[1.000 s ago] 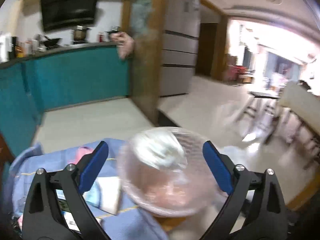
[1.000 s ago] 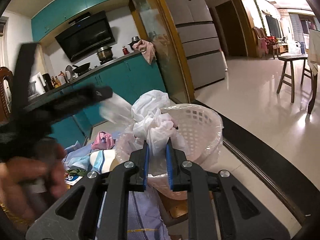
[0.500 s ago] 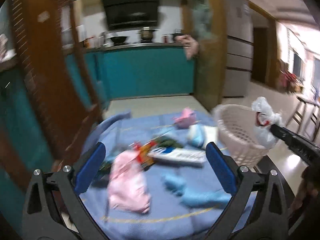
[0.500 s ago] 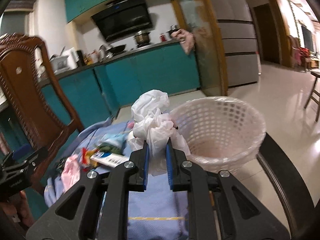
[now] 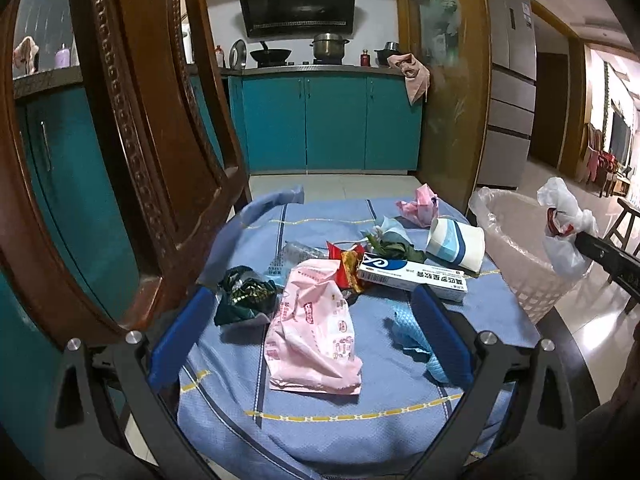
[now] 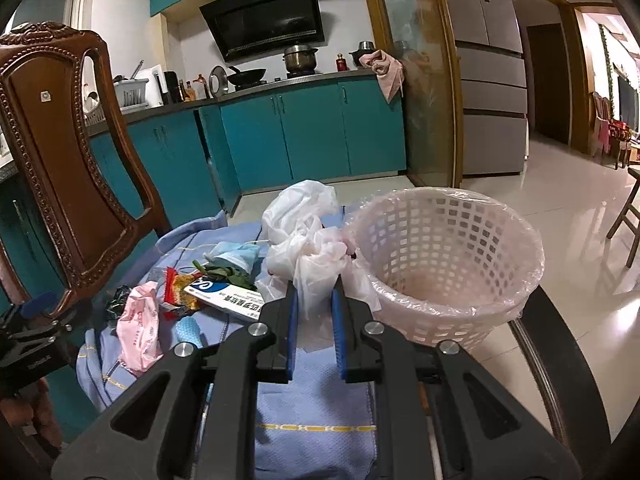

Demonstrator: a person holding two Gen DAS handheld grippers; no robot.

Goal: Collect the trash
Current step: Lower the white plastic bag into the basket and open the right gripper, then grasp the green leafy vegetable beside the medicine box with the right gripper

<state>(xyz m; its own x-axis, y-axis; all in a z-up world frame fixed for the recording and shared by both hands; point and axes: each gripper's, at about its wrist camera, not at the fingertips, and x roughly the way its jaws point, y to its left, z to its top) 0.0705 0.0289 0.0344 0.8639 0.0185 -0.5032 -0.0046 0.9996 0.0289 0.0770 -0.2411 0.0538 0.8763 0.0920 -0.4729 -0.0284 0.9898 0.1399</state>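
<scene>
Trash lies scattered on a blue cloth (image 5: 320,404): a pink wrapper (image 5: 312,328), a white and blue box (image 5: 412,276), a dark green wrapper (image 5: 244,292), a red wrapper (image 5: 346,264) and a blue scrap (image 5: 412,332). My left gripper (image 5: 310,292) hangs open above the pink wrapper, touching nothing. My right gripper (image 6: 315,292) is shut on a crumpled white plastic bag (image 6: 304,232), held just left of the lined white basket (image 6: 440,312). In the left wrist view the bag (image 5: 560,224) hangs over the basket's rim (image 5: 516,240).
A carved wooden chair (image 5: 132,140) stands close on the left of the cloth. A paper cup (image 5: 454,244) and a pink crumple (image 5: 418,206) lie at the far side. Teal cabinets (image 6: 312,136) and a fridge (image 6: 492,80) stand behind. Tiled floor opens to the right.
My left gripper has swung left, away from the basket, and now faces the trash on the cloth. My right gripper still holds the bag and has shifted slightly beside the basket.
</scene>
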